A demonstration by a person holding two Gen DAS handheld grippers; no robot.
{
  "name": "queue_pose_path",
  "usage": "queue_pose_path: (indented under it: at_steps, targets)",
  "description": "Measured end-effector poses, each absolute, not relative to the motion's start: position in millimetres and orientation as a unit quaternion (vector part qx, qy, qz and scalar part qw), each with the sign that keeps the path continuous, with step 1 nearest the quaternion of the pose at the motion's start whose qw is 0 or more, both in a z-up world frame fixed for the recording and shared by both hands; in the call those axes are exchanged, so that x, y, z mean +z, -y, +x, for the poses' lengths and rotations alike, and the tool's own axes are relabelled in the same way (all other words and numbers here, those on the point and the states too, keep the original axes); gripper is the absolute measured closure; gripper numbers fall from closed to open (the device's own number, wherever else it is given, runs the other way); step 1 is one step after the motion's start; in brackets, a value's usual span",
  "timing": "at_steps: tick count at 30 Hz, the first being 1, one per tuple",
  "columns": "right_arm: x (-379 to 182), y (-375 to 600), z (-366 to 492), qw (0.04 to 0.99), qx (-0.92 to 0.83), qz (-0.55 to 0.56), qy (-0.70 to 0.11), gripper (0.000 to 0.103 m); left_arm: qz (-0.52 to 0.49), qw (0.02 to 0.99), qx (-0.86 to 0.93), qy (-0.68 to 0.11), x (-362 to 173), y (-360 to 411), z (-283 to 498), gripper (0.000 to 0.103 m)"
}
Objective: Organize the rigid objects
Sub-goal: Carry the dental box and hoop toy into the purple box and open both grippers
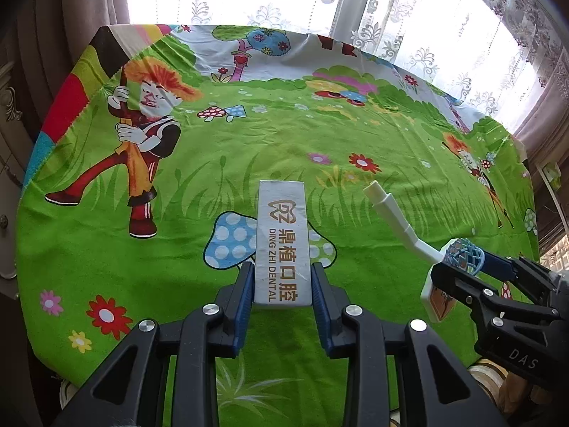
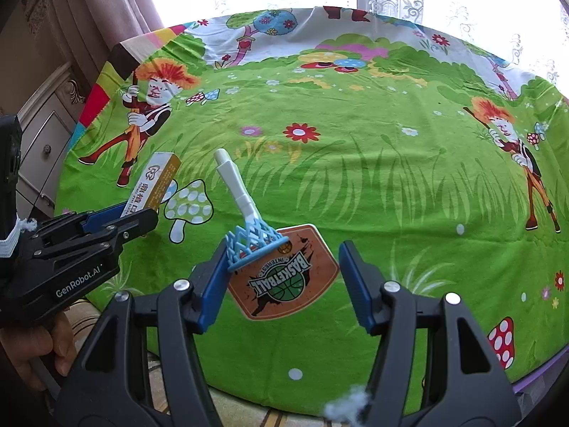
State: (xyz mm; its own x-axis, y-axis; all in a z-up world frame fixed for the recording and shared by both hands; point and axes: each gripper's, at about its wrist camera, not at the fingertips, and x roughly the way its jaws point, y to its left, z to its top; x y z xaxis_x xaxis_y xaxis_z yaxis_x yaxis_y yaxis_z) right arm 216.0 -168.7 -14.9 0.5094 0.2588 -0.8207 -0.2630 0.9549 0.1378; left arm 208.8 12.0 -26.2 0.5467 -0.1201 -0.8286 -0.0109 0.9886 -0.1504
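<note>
Between left claw [image 1: 282,281] pads: toothpaste box [image 1: 281,242]

Left tool [image 1: 282,281] clamped shut, right tool [image 2: 284,281] jaws apart, both angled downward

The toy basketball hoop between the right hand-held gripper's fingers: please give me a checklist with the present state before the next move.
1. Toy basketball hoop sits between the right hand-held gripper fingers: ok.
2. Both pads press on it: not ok; the right-side pad stands apart from the backboard.
3. Hoop is lifted off the tablecloth: cannot tell.
4. Left hand-held gripper holds the dental box firmly: ok.
5. Box and hoop are apart: ok.
</note>
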Motion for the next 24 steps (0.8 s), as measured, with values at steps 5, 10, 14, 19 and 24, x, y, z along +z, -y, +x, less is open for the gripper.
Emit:
queue_pose_path:
  at_steps: [5, 10, 14, 19, 24]
  targets:
    - [-7.0, 184.8, 203.5, 0.874, 0.135, 0.006, -0.467, 0.039, -0.072, 0.878, -0.046, -0.471, -17.4, 1.9, 198.8, 0.07]
    - [1.7, 203.2, 189.3, 0.878, 0.12, 0.018, -0.462, 0.039, -0.064, 0.88, -0.069, -0.465, -5.5, 25.1, 186.1, 0.07]
    - [6.6, 218.8, 174.9, 0.881, 0.106, 0.029, -0.46, 0.039, -0.06, 0.881, -0.085, -0.461, 4.2, 40.2, 176.9, 0.07]
    - [15.9, 239.8, 155.6, 0.885, 0.091, 0.039, -0.455, 0.039, -0.057, 0.881, -0.106, -0.458, 15.1, 57.7, 167.1, 0.07]
    - [27.7, 263.6, 133.0, 0.89, 0.074, 0.051, -0.446, 0.039, -0.055, 0.877, -0.133, -0.458, 23.2, 81.8, 153.0, 0.07]
